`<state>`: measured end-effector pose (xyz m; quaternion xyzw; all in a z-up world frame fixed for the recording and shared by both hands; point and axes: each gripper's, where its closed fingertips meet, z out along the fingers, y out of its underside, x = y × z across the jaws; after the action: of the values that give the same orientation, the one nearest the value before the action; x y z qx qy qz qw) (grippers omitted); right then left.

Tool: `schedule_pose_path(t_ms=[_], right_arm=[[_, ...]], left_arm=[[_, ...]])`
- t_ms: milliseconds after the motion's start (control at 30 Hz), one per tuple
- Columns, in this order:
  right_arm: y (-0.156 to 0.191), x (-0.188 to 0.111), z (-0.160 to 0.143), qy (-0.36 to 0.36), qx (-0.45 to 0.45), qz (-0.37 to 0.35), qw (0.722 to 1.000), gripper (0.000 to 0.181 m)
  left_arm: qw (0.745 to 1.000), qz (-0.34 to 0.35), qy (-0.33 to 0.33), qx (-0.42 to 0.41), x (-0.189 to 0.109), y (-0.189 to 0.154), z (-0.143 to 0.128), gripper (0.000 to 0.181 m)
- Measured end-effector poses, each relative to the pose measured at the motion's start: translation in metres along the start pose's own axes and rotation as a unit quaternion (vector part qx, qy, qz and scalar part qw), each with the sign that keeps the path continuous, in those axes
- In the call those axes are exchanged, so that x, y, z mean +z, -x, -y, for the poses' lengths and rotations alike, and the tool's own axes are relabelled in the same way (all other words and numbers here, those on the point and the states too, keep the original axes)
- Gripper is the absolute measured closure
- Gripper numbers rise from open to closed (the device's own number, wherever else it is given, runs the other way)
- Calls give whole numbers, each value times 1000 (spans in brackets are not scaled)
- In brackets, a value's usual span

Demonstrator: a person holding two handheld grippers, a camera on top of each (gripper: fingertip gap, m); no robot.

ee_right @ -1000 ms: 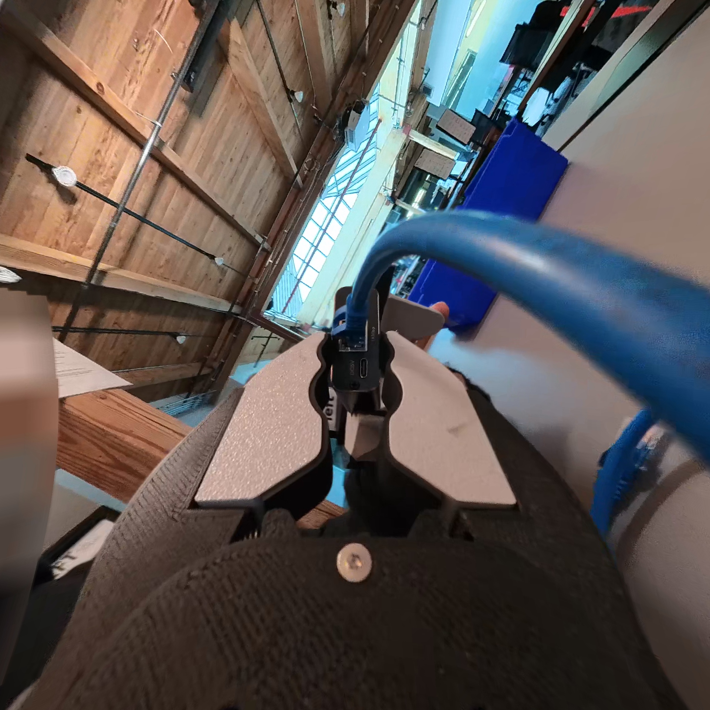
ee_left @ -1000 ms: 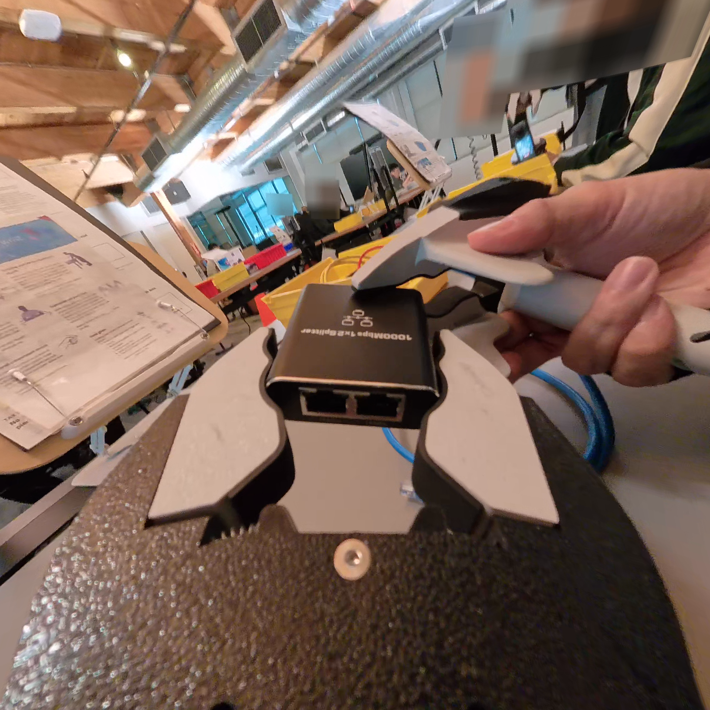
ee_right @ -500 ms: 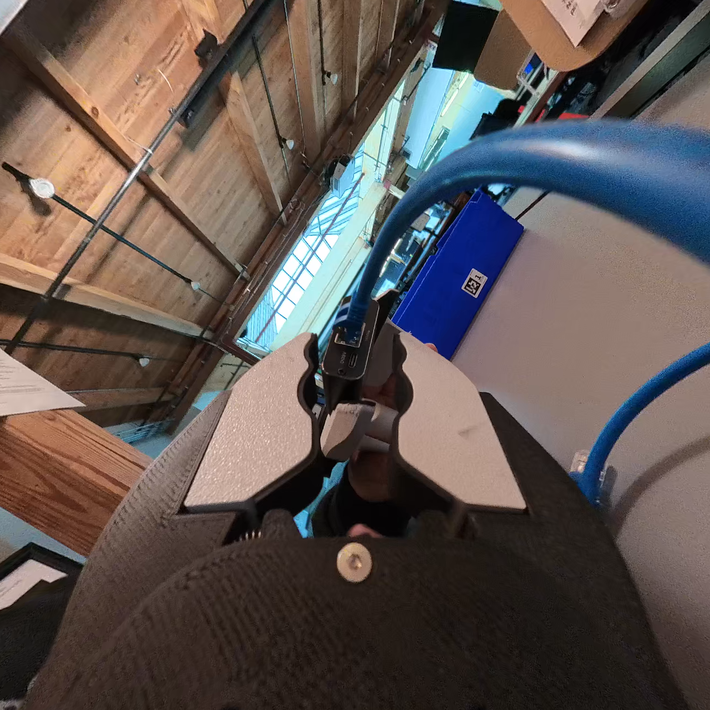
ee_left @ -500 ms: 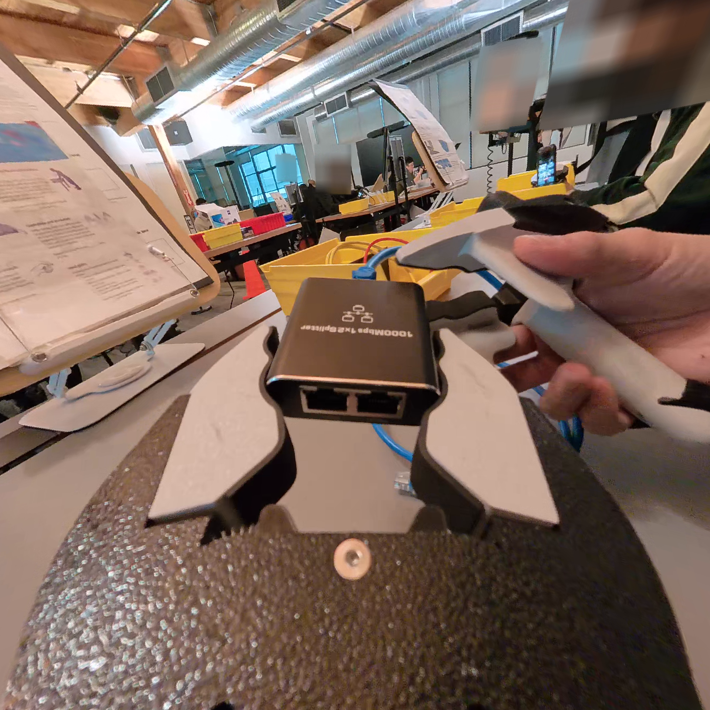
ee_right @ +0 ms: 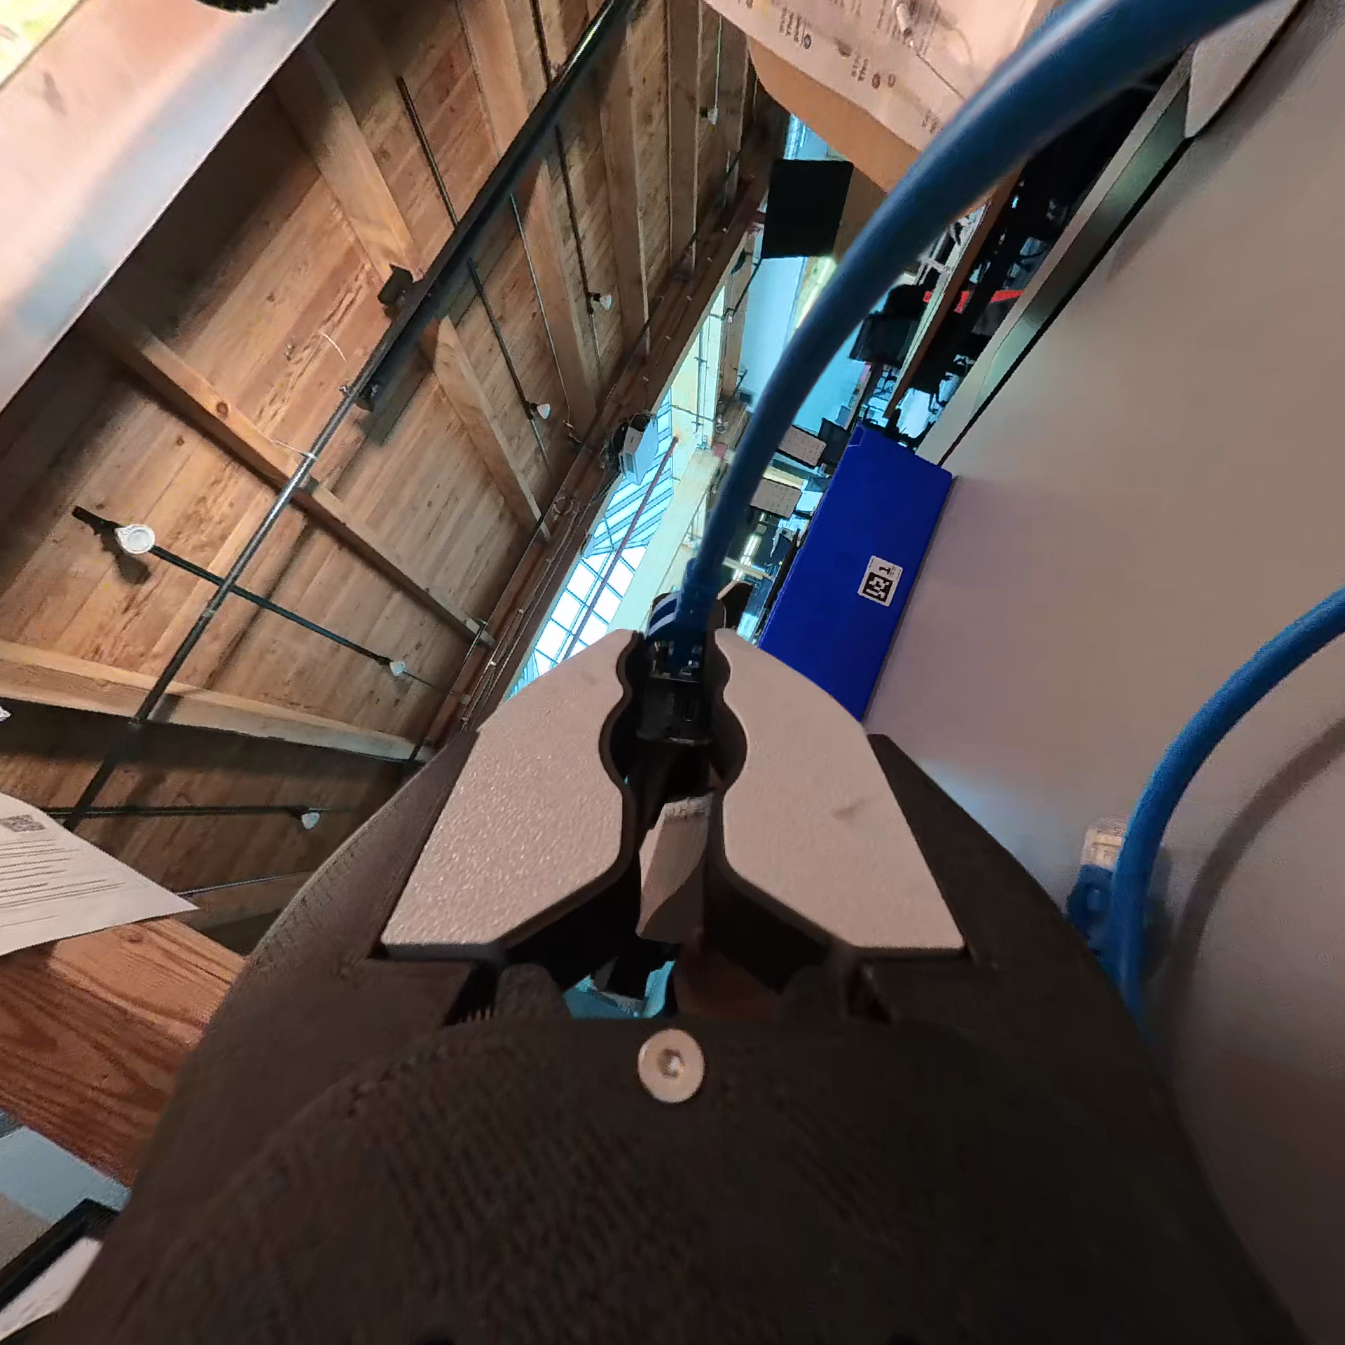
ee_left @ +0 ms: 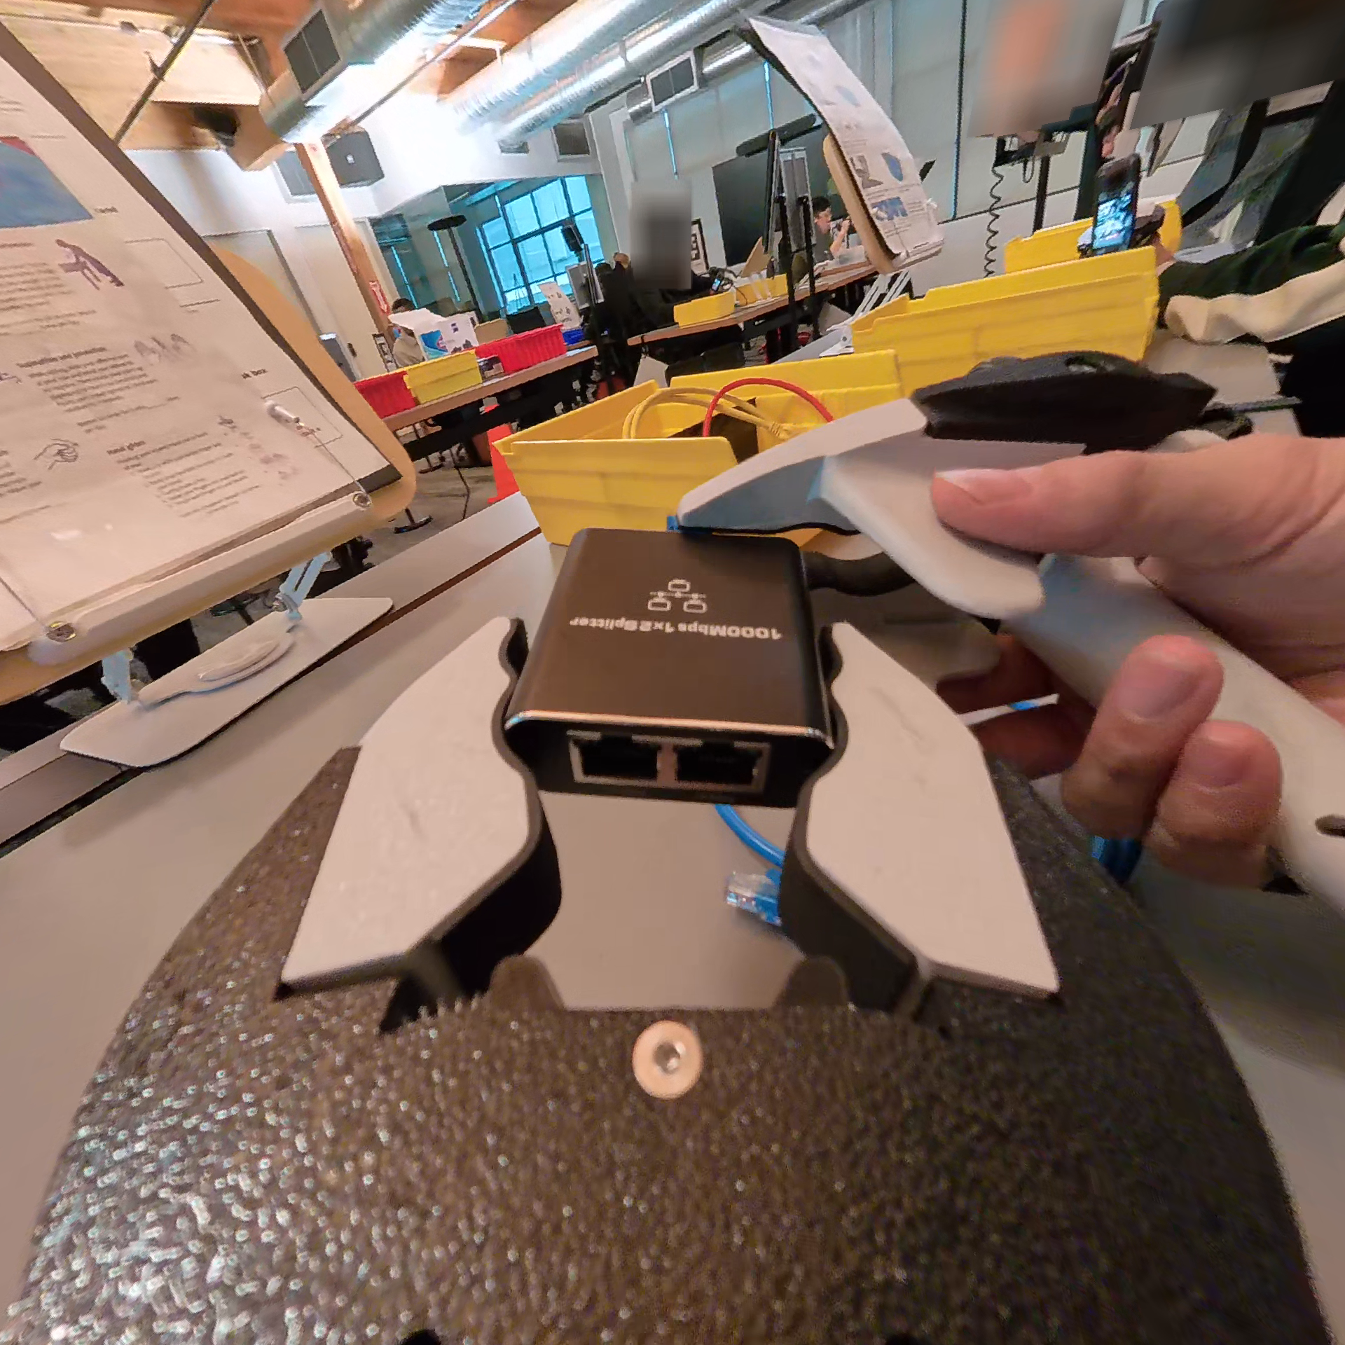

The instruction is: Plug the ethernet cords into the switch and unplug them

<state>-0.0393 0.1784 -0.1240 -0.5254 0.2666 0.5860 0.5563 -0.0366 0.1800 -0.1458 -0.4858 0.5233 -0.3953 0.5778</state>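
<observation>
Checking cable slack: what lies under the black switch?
Under the switch, a blue cord with a loose plug lies on the grey table; the cord's far run is hidden.

Far face of the black switch (ee_left: pixel 673 633) hidden behind its own body, plug there mostly covered by the right gripper (ee_left: pixel 699 509). Blue cord (ee_right: pixel 793 378) cut off at the top edge. Loose plug (ee_right: pixel 1103 844) blurred. Several background patches mosaicked.
</observation>
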Motion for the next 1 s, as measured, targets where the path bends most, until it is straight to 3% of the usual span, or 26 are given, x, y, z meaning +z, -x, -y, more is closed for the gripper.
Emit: schedule_pose_path(t_ms=[500,1000], right_arm=[[7,1,-7,70,-99,67,990,171],[15,12,-5,38,-108,93,989,167]], left_arm=[[997,7,-49,54,-2,2,4,107],[992,73,-83,66,-6,12,15,107]])
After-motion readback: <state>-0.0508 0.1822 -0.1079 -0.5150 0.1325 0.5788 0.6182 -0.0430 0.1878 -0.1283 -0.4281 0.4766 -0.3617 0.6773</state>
